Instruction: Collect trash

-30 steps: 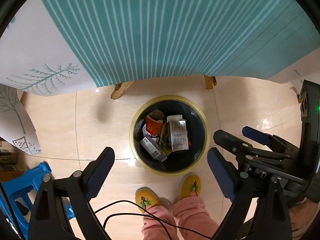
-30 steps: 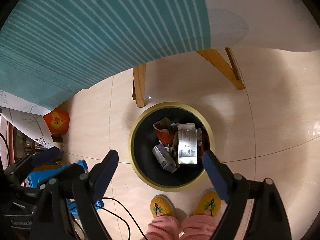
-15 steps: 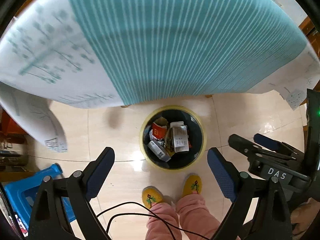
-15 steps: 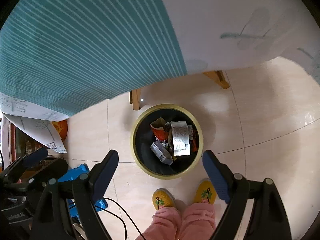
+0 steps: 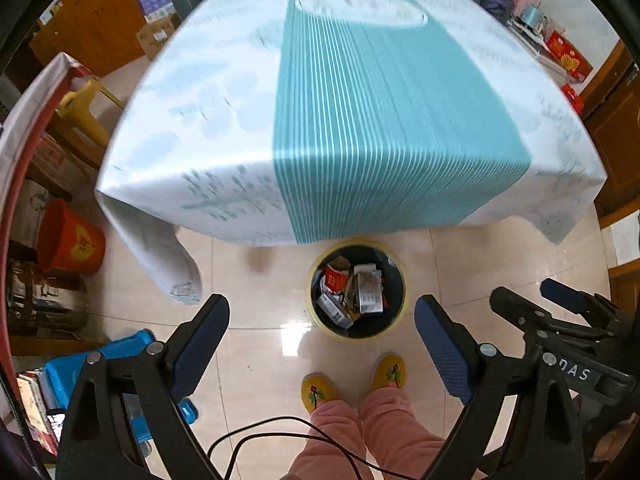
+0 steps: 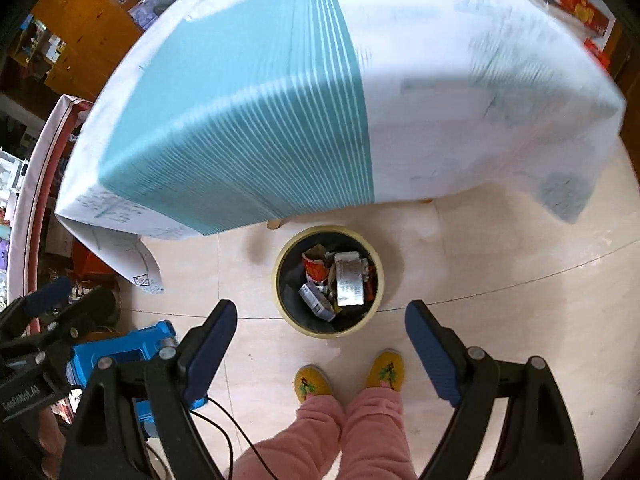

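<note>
A round bin with a yellow rim (image 5: 313, 310) (image 6: 279, 304) stands on the tiled floor just in front of the table. It holds crumpled cartons and wrappers (image 5: 352, 292) (image 6: 338, 282). High above it my left gripper (image 5: 322, 312) is open and empty. My right gripper (image 6: 321, 314) is also open with nothing between its fingers; it shows at the right edge of the left wrist view (image 5: 532, 300) too. Both point down at the floor.
A table under a white and teal striped cloth (image 5: 360, 100) (image 6: 320, 100) fills the upper half. A person's yellow slippers (image 5: 352, 384) (image 6: 348, 376) stand by the bin. A blue stool (image 5: 116, 356) and an orange bucket (image 5: 68, 240) are at the left.
Both grippers have risen well away from the bin, which now looks smaller. The whole tabletop has come into view. Both stayed open.
</note>
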Demonstrator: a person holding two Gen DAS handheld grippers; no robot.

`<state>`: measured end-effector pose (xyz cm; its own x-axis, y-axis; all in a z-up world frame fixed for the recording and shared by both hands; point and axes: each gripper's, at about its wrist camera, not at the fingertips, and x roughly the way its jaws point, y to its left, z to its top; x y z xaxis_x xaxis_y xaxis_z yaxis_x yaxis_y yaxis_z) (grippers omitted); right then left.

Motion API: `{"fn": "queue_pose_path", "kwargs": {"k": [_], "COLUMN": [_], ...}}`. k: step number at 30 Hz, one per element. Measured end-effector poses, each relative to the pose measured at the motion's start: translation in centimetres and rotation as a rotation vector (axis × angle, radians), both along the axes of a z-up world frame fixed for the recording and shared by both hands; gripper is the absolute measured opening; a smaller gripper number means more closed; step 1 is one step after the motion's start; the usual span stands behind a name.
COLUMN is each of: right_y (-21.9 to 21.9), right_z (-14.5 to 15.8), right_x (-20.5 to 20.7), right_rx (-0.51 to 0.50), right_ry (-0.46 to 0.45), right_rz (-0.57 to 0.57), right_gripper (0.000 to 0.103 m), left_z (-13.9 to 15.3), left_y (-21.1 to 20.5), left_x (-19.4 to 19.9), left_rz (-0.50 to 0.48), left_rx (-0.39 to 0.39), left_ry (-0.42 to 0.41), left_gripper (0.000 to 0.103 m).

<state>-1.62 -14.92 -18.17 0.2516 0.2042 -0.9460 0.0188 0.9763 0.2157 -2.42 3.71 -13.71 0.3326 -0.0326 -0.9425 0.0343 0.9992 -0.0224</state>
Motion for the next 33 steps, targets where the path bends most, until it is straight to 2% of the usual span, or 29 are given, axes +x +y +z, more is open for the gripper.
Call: {"fn": "queue_pose_path", "kwargs": {"k": [8,14,21,33], "right_y": [0.0,-0.9,-1.4,-2.5], "right_z": [8.7,14.0,18.0,22.9], "right_x": [-0.6,-0.9,-1.6,-3.0], "right_rx": [-0.054,-0.040,-0.043,-0.042], "right_ry": [-0.085,-0.157,-0.236,-0.389], "right_rz": [0.013,-0.019,-0.025,-0.057], "right_gripper": [0.087,0.087,0.087,0.087], "left_z": [7.6,12.1,16.8,20.0], "left_y": [0.7,0.8,0.0,-2.2], "left_x": [-1.0,-1.1,-1.8,-3.5], "left_rz": [0.027,0.045,0.065,0.073], "left_rx": [0.012,0.004,-0.006,0.016], "left_ry": [-0.089,-0.141,-0.234,-0.326], "left_gripper": [0.093,0.093,0.093,0.093]}}
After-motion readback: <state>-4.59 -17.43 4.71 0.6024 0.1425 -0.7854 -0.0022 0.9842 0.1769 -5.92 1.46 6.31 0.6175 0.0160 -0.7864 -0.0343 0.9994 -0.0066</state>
